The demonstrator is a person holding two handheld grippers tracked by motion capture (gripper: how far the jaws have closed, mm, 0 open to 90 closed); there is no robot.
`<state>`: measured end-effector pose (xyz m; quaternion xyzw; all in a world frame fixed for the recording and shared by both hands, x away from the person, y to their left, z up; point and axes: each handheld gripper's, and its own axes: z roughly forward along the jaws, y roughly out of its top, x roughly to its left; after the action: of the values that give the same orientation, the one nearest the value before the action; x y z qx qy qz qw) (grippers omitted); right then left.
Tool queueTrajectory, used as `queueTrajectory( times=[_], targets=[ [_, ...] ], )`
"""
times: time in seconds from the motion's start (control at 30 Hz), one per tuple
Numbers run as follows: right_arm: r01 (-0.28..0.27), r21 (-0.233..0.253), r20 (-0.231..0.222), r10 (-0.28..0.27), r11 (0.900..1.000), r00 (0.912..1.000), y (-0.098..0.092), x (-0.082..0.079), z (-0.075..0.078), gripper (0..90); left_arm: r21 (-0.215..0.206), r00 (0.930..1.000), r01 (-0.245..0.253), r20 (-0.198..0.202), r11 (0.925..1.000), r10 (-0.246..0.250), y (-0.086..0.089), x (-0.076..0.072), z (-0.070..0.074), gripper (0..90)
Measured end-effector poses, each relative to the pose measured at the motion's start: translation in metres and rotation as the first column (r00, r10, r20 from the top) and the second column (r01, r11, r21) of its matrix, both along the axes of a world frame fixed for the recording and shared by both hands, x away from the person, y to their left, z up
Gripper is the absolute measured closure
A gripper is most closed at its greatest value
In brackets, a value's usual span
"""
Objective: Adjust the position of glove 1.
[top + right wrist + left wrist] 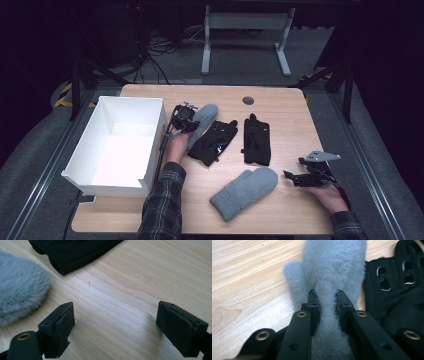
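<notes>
1. The left gripper (325,302) has its jaws pinched on a grey mitten (332,272); in the left gripper view the fur bulges between the two black jaws, and the mitten's lower end is cut off at the bottom edge.
2. In the high view that mitten (204,120) lies on the table (280,110) at about 10 o'clock from the table's middle, just beside the white box (120,145). The left gripper (183,117) and the hand (176,145) cover its left side, so its cuff cannot be made out.
3. A black glove (214,142) touches the mitten at its 4 o'clock side; a second black glove (257,139) lies apart at 3 o'clock.
4. A second grey mitten (245,192) lies at 6 o'clock of the table, untouched.
5. The right gripper (296,177) rests at 4 o'clock with its jaws spread wide and nothing between them; the right gripper view shows bare wood there, with the second mitten's edge (20,290) cut off at the left.
6. The box's inside is washed out by glare, so its floor is hard to read.
</notes>
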<state>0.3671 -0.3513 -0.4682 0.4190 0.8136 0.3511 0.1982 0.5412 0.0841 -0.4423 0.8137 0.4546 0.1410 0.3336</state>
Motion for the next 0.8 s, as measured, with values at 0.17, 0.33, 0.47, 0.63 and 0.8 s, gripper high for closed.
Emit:
queueTrajectory(
  times=[0.17, 0.33, 0.47, 0.63, 0.8],
  targets=[
    [0.000, 0.000, 0.000, 0.000, 1.000, 1.0000, 0.000, 0.000, 0.000, 15.9, -0.030, 0.9997, -0.001, -0.025, 0.9995, 0.000, 0.002, -0.002, 0.006, 81.7],
    [0.000, 0.000, 0.001, 0.000, 1.000, 1.0000, 0.000, 0.000, 0.000, 15.9, -0.051, 0.9999, 0.002, -0.015, 0.9987, -0.003, 0.001, -0.008, 0.017, 82.3],
    [0.000, 0.000, 0.000, 0.000, 1.000, 1.0000, 0.000, 0.000, 0.000, 15.9, -0.076, 0.9997, 0.015, -0.018, 0.9970, -0.016, 0.001, -0.013, 0.028, 82.6],
    [0.000, 0.000, 0.000, 0.000, 1.000, 1.0000, 0.000, 0.000, 0.000, 15.9, -0.092, 0.9984, 0.051, -0.020, 0.9944, -0.053, 0.000, -0.024, 0.042, 82.6],
    [0.001, 0.000, 0.000, -0.001, 1.000, 1.0000, 0.000, 0.000, 0.000, 16.0, -0.116, 0.9942, 0.098, -0.033, 0.9884, -0.102, -0.003, -0.036, 0.054, 82.6]
  ],
)
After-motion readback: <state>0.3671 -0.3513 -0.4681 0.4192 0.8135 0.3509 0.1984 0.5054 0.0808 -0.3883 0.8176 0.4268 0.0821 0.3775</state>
